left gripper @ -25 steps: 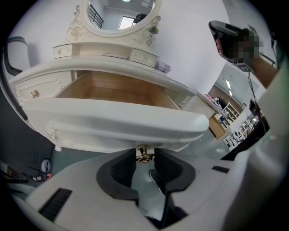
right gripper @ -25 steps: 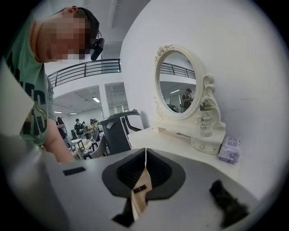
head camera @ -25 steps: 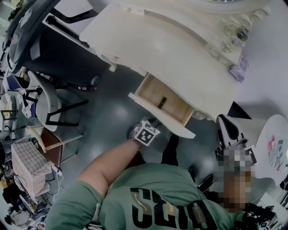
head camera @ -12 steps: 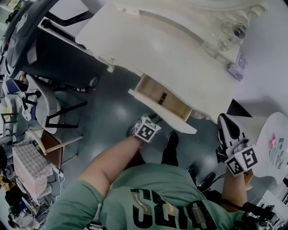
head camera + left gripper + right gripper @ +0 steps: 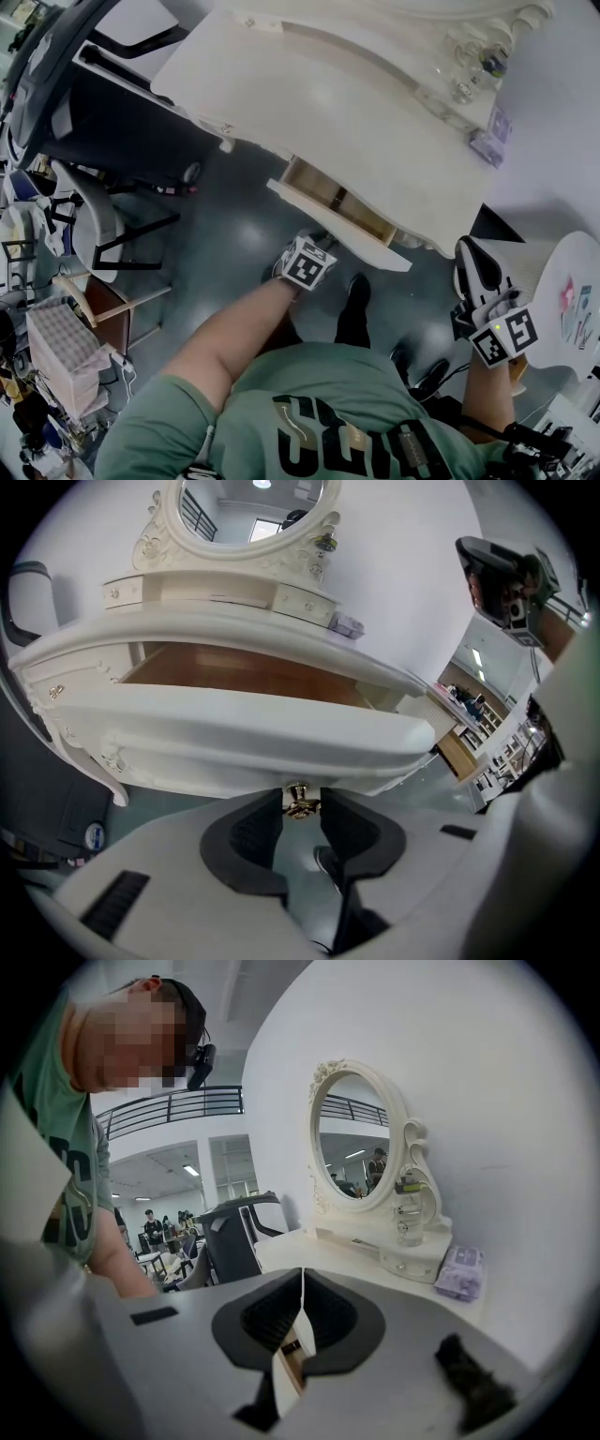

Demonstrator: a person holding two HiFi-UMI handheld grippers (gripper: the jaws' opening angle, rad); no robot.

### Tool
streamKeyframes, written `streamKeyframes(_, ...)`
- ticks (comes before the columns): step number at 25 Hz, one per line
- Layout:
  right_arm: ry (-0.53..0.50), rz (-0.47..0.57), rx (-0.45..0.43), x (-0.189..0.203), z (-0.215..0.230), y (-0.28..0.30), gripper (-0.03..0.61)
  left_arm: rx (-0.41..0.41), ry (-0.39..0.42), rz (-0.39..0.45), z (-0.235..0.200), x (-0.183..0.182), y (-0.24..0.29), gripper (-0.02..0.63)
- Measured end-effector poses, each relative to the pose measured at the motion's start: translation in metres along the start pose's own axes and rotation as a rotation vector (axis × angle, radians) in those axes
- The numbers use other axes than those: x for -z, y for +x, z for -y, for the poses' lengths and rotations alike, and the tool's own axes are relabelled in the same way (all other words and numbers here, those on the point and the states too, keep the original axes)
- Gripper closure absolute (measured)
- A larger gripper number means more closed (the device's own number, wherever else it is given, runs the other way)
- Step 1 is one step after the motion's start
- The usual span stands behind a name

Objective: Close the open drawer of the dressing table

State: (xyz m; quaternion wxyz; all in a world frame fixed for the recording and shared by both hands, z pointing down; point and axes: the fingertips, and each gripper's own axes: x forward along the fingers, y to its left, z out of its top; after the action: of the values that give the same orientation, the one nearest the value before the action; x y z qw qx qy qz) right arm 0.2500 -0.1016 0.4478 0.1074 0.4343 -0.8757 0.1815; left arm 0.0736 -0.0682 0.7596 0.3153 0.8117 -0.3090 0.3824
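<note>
Your left hand-held gripper (image 5: 301, 797) has its jaws at a middling width, closed round the small brass knob (image 5: 299, 804) on the front of the drawer (image 5: 339, 204). The drawer sticks part-way out from under the front edge of the desk (image 5: 356, 103), with its wooden inside showing (only a narrow strip of it from the head view). Your right hand-held gripper (image 5: 301, 1279) is off to the right, well apart from the drawer, with its jaws together and nothing in them.

Your black shoe (image 5: 356, 292) is on the floor (image 5: 225, 244), just in front of the drawer front. At the back of the desk are an oval mirror (image 5: 352, 1138), some glass bottles (image 5: 473, 70) and a purple packet (image 5: 494, 139). A dark office chair (image 5: 234, 1232) stands at the desk's left end. A white chair (image 5: 98, 220) is further out on the floor. A round table (image 5: 567, 281) is near your right arm.
</note>
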Motion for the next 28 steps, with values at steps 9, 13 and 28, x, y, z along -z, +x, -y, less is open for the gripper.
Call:
streamKeyframes(9, 0.011, 0.005, 0.014, 0.004, 0.011, -0.003, 0.565, -0.006, -0.022, 0.004, -0.003, -0.014, 0.008, 0.48)
streamKeyframes(13, 0.015, 0.002, 0.021, 0.005, 0.015, -0.005, 0.565, -0.005, -0.026, 0.007, -0.005, -0.019, 0.011, 0.48)
streamKeyframes(28, 0.03, 0.0, 0.034, 0.009, 0.026, -0.005, 0.565, -0.005, -0.035, 0.024, -0.011, -0.039, 0.021, 0.48)
